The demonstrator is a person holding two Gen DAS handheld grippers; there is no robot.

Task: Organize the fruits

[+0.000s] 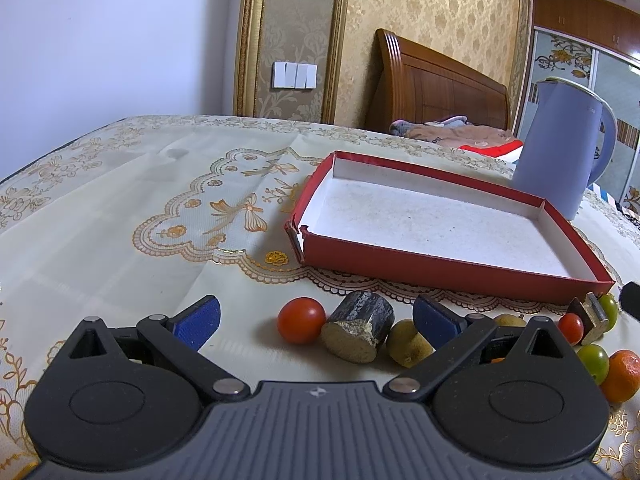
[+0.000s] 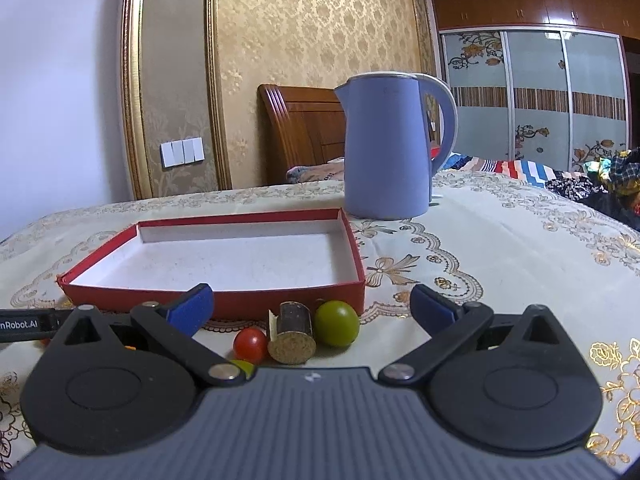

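A shallow red box [image 1: 440, 268] with a white inside lies on the table; it also shows in the right wrist view [image 2: 224, 300]. My left gripper [image 1: 316, 316] is open, low over a red tomato [image 1: 301, 319], a dark sugarcane piece [image 1: 360, 330] and a kiwi [image 1: 408, 342]. Further right lie a small tomato [image 1: 571, 329], another cane piece [image 1: 588, 318], two green fruits [image 1: 594, 362] and an orange [image 1: 622, 376]. My right gripper [image 2: 312, 304] is open around a tomato [image 2: 250, 345], a cane piece [image 2: 292, 338] and a green fruit [image 2: 336, 323].
A blue kettle [image 1: 560, 152] stands behind the box, also in the right wrist view [image 2: 384, 148]. A floral tablecloth [image 1: 160, 208] covers the table. The left gripper's body [image 2: 24, 324] shows at the left edge of the right wrist view. A bed lies beyond the table.
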